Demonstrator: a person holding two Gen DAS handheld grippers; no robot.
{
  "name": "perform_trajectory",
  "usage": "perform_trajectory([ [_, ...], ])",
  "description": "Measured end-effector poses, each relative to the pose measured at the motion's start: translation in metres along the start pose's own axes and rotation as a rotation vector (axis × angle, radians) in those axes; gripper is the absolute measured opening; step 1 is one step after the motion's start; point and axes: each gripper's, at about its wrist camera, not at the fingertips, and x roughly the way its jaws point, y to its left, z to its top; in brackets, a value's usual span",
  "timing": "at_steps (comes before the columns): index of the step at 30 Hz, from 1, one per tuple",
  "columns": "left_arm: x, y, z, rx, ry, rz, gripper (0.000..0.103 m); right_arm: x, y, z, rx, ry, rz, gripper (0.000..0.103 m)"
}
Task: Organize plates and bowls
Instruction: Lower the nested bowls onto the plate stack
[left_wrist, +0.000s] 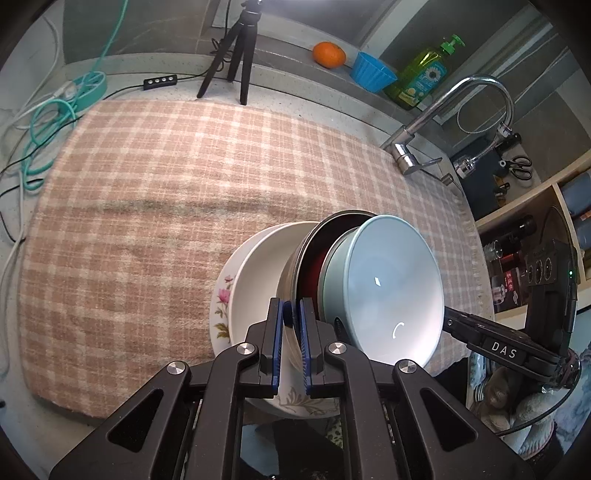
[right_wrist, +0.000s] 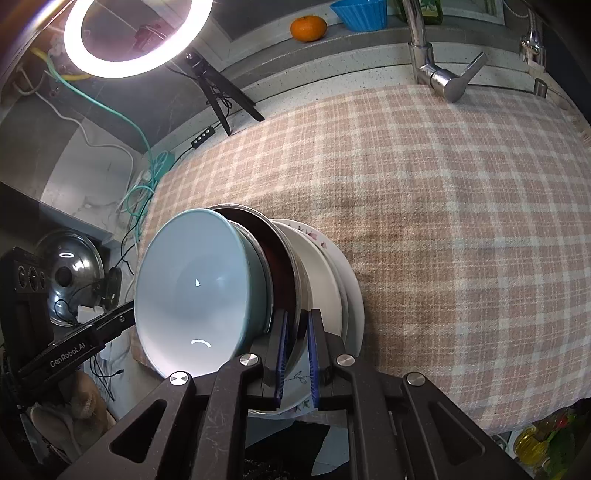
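Observation:
A nested stack hangs just above the near edge of the checked cloth (left_wrist: 166, 184). It is made of a light blue bowl (left_wrist: 388, 288) (right_wrist: 192, 280), a steel bowl (left_wrist: 314, 258) (right_wrist: 277, 258) with a dark red inside, a white dish (left_wrist: 258, 280) (right_wrist: 317, 280) and a floral plate (left_wrist: 221, 299) (right_wrist: 351, 295). My left gripper (left_wrist: 291, 332) is shut on the stack's rim on one side. My right gripper (right_wrist: 295, 347) is shut on the rim on the opposite side. Each view shows the other gripper's body beyond the blue bowl.
A faucet (left_wrist: 461, 103) stands at the cloth's far right corner. On the back ledge are an orange (left_wrist: 328, 54), a blue cup (left_wrist: 371, 72) and a soap bottle (left_wrist: 424, 74). A tripod (left_wrist: 236, 51) and cables (left_wrist: 55, 122) are at the far left. A ring light (right_wrist: 136, 33) glows overhead.

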Motion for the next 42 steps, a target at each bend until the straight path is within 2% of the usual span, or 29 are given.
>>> perform_trajectory([
  [42,-0.0007,0.0018,-0.0086,0.003,-0.003,0.023,0.008,0.0029,0.0047,-0.0075,-0.022,-0.009,0.002,0.012],
])
